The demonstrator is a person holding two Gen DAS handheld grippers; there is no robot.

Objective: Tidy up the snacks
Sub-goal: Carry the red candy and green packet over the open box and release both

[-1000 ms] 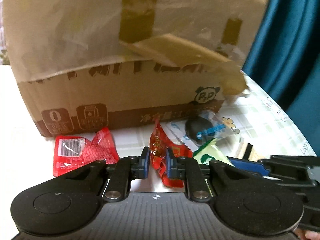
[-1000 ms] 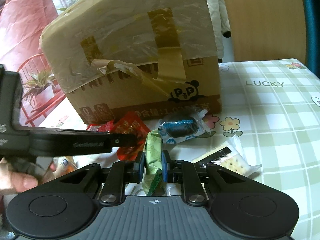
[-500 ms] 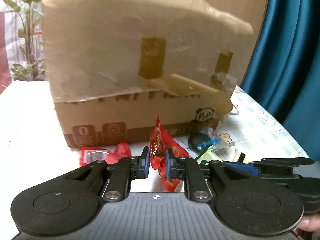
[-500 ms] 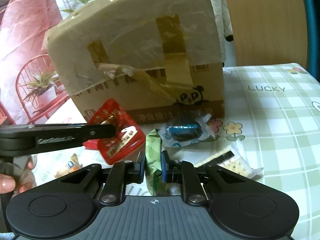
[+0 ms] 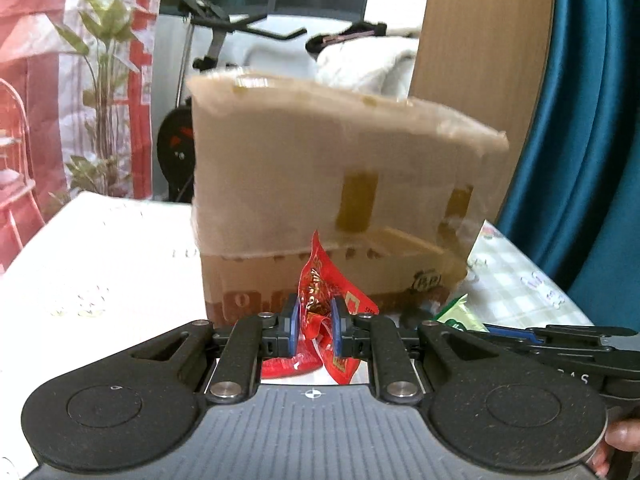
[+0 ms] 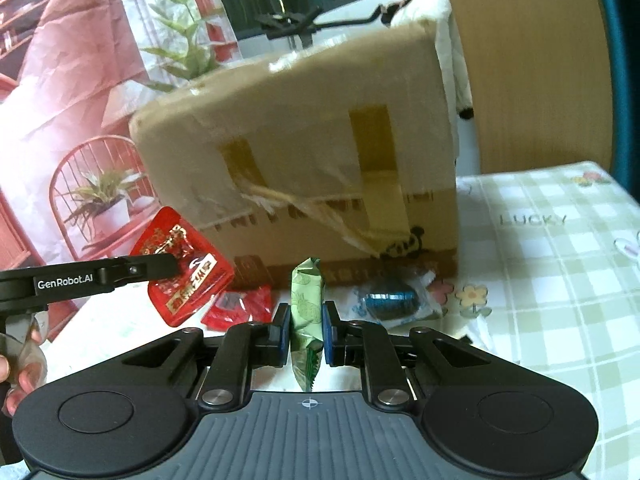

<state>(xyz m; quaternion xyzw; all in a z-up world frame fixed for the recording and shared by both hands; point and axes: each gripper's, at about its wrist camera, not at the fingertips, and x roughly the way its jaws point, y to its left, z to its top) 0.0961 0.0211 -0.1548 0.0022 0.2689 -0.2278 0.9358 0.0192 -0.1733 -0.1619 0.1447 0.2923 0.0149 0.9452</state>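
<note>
- Now both grippers sit higher than a second ago: each has come up off the table with a packet in it, and the cardboard box [image 5: 344, 200], which filled both views then, has dropped to mid-frame with the room showing above it. I judge the pick-up step done and a carry toward the box the likely next one.
- Nearest in the left wrist view, at lower centre, the left gripper [image 5: 314, 322] is pinched narrow on the red snack packet [image 5: 320, 300]. Its blue pads press both faces, the top corner pokes up against the box front, and the crumpled lower end hangs behind the jaws.
- In the right wrist view, lower centre, the right gripper [image 6: 306, 326] is likewise closed down on the green snack packet [image 6: 306, 308], held upright with its tail drooping below the pads.
- At left of that view the left tool reaches in from the frame edge, its red packet clear of the table.
- Just beyond the right gripper, on the checked tablecloth [image 6: 540, 280], lie a second red packet [image 6: 240, 306] left of centre and a dark round snack in clear wrap [image 6: 390, 300] right of centre, both near the foot of the box and untouched.
- Farthest, the box stands taped, tape peeling off its front. I cannot tell whether its top is open.
</note>
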